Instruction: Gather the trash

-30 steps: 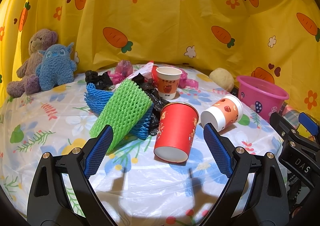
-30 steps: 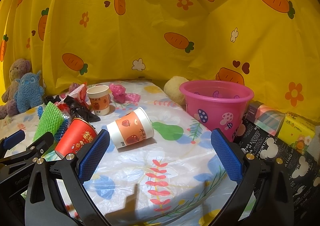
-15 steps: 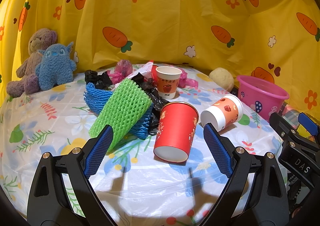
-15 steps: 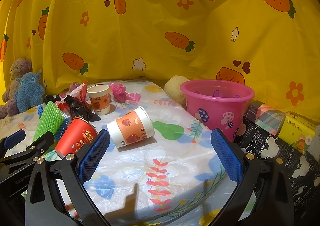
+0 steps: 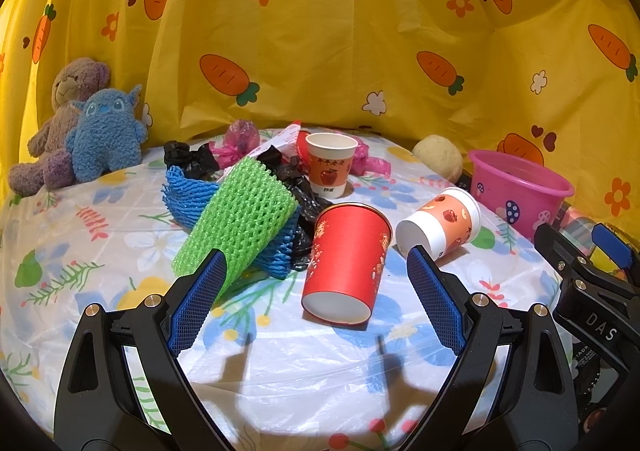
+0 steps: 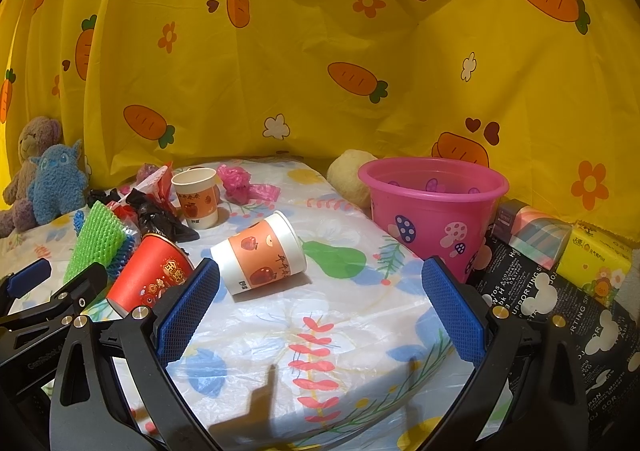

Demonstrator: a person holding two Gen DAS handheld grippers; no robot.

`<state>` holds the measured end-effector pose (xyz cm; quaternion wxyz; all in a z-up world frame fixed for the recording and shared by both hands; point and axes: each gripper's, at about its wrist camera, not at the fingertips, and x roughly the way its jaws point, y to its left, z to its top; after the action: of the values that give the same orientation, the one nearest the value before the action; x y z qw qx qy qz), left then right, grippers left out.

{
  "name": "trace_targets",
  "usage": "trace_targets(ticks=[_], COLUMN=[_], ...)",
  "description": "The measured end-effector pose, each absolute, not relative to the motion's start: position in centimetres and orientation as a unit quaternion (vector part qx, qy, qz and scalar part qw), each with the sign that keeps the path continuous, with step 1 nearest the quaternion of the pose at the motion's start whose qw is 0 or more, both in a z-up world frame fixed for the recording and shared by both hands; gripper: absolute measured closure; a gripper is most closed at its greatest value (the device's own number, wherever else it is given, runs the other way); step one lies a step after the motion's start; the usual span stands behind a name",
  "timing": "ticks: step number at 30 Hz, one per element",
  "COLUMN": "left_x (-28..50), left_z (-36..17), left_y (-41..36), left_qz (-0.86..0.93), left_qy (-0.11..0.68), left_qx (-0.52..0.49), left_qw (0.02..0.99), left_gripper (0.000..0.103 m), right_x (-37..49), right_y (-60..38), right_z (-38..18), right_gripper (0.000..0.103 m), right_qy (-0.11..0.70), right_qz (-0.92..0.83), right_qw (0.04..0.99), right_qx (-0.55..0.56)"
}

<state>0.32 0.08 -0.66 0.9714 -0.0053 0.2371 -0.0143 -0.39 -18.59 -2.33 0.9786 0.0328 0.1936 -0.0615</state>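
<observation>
Two spread, empty grippers: left gripper (image 5: pixel 316 291) faces red cup (image 5: pixel 346 261), lying base-first, ahead; right gripper (image 6: pixel 320 303) farther

A child's play corner: carrot-print curtain (image 5: pixel 320 31), plush toys (image 5: pixel 80 131), floral tablecloth (image 5: pixel 300 351).

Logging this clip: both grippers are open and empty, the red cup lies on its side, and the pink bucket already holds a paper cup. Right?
Not quite. In the right wrist view the pink bucket shows no cup inside. Both the left gripper and right gripper are open and empty, and the red cup lies tipped over.
</observation>
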Motion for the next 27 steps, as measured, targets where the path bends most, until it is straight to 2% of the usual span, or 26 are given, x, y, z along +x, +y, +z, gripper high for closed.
trace_targets(ticks=[13,24,27], left_x=[0.9,5.7,7.1], left_z=[-1.3,-3.5,-4.2], left_y=[2.4,0.0,-0.1], left_qz=[-0.082,-0.117,-0.117], left_qy=[0.241,0.319,0.34], left_qx=[-0.038,-0.023,-0.025], left_qw=[0.966,0.94,0.933], left_gripper=[0.013,0.013,0.019], right_x=[0.9,3.7,4.7], right_y=[-18.8,-19.4,-19.5], right_z=[-3.1,-4.1,-4.5], right_gripper=[0.005,0.005,0.005], right_qy=[0.21,0.234,0.244], right_qz=[-0.052,-0.032,-0.012], right_qw=[0.976,0.971,0.969], right_qx=[0.032,0.028,0.021])
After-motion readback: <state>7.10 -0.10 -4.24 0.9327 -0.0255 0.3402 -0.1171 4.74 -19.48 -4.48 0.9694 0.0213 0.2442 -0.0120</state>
